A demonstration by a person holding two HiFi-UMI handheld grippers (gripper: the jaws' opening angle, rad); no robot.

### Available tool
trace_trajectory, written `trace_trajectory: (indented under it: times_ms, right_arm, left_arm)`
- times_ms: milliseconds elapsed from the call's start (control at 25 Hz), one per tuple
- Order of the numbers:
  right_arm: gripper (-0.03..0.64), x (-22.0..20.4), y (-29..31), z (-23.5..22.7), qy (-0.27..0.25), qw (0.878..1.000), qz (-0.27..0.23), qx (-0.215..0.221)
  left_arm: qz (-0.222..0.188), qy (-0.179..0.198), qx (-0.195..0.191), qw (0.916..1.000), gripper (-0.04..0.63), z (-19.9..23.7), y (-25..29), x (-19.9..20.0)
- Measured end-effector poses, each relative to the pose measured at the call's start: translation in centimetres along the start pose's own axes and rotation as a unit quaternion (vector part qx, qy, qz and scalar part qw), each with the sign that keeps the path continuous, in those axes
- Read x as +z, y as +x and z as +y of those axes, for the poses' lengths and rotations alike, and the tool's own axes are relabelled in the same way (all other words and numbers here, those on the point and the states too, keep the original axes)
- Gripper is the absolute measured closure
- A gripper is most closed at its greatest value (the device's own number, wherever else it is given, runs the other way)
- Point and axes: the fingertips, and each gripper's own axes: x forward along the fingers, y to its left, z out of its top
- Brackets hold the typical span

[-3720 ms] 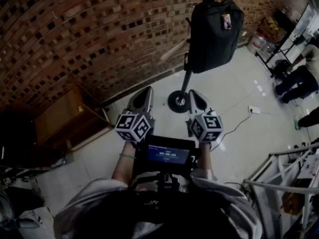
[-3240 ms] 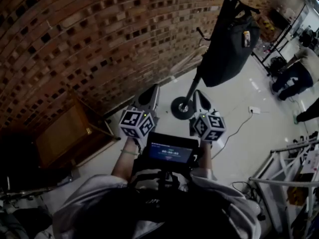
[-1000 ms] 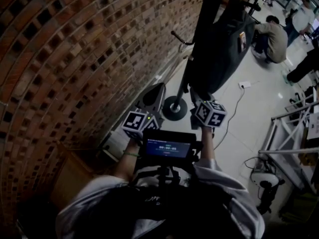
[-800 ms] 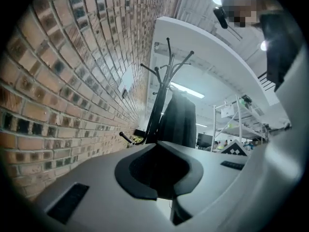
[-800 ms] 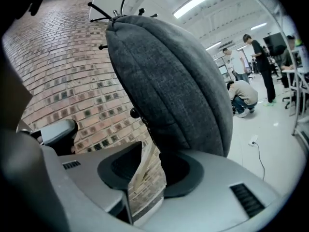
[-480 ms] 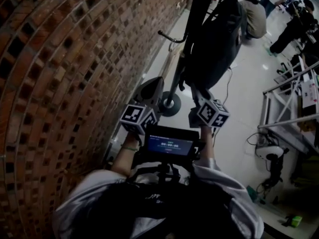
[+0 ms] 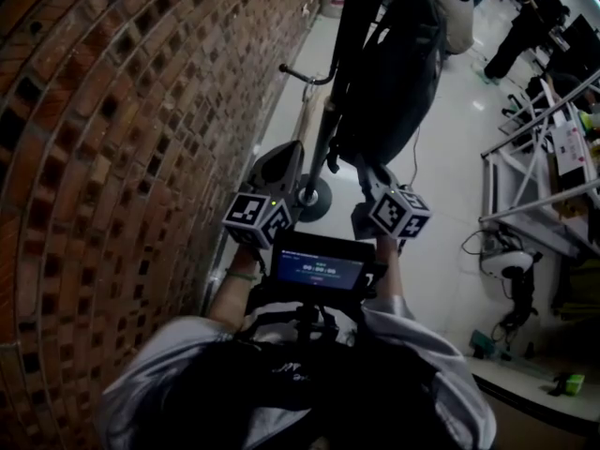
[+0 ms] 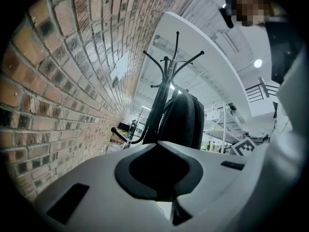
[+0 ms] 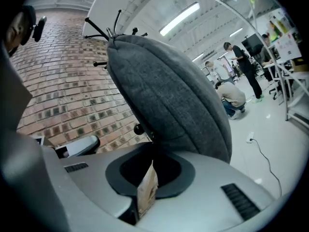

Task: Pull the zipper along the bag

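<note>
A dark grey backpack (image 7: 398, 73) hangs from a black coat stand (image 7: 339, 82) beside the brick wall. It fills the right gripper view (image 9: 169, 95) and hangs further off in the left gripper view (image 8: 182, 120). My right gripper (image 7: 366, 169) reaches up to the bag's lower end. Its jaws are shut, and a tan zipper pull tab (image 9: 146, 190) stands pinched upright between them, just under the bag. My left gripper (image 7: 284, 157) is to the left by the stand's pole, shut, with nothing between its jaws (image 8: 159, 146).
The brick wall (image 7: 112, 120) runs close along my left. The stand's round base (image 7: 312, 198) rests on the pale floor. Metal racks (image 7: 539, 153) and a small floor device with cables (image 7: 506, 275) are on the right. People (image 7: 525, 12) are far back. A screen (image 7: 319, 272) sits at my chest.
I have come closer to the stand and wall, and the bag now hangs right above the grippers. The right gripper has risen to the bag's lower end.
</note>
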Motion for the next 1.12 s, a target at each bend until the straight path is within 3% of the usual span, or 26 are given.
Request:
trace_trajectory:
  times_ms: [280, 480, 1120]
  right_arm:
    - [0.627, 0.7, -0.9, 1.3, 0.038, 0.999, 0.016, 0.03]
    - [0.624, 0.5, -1.5, 1.2, 0.013, 0.999, 0.027, 0.017]
    - [0.607, 3.7, -2.1, 4.1, 0.041, 0.999, 0.003, 0.019]
  left_arm:
    - [0.002, -0.002, -0.005, 1.0, 0.586, 0.0, 0.4, -0.1]
    - [0.006, 0.002, -0.013, 0.9999, 0.586, -0.3, 0.8, -0.4]
    - [0.023, 0.004, -0.031, 0.9993, 0.588, -2.2, 1.2, -1.9]
